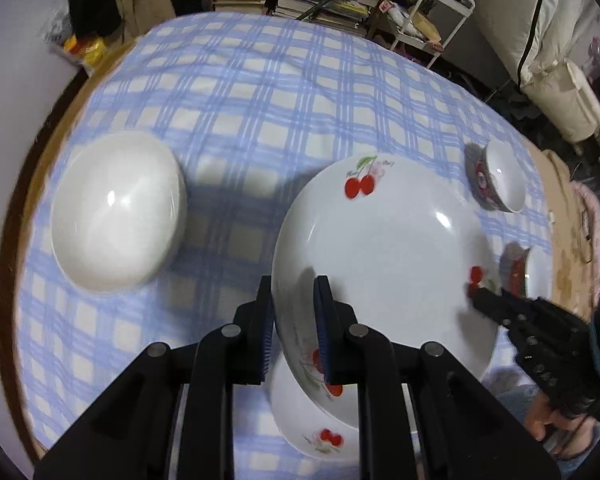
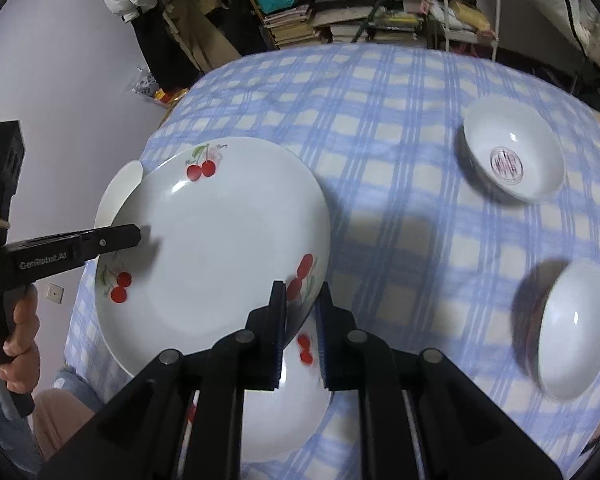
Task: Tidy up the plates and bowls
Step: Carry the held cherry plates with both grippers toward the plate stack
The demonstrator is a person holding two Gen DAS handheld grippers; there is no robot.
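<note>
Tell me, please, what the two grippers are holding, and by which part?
Both hold one white cherry-print ceramic plate by its rim: the left gripper on one edge, the right gripper on the opposite edge.

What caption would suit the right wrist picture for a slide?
Two hand-held grippers, right and left, grip opposite rims of a cherry plate above a second plate on a checked tablecloth.

Cluttered home rm: bookshelf (image 2: 340,12), checked tablecloth (image 1: 260,92).
</note>
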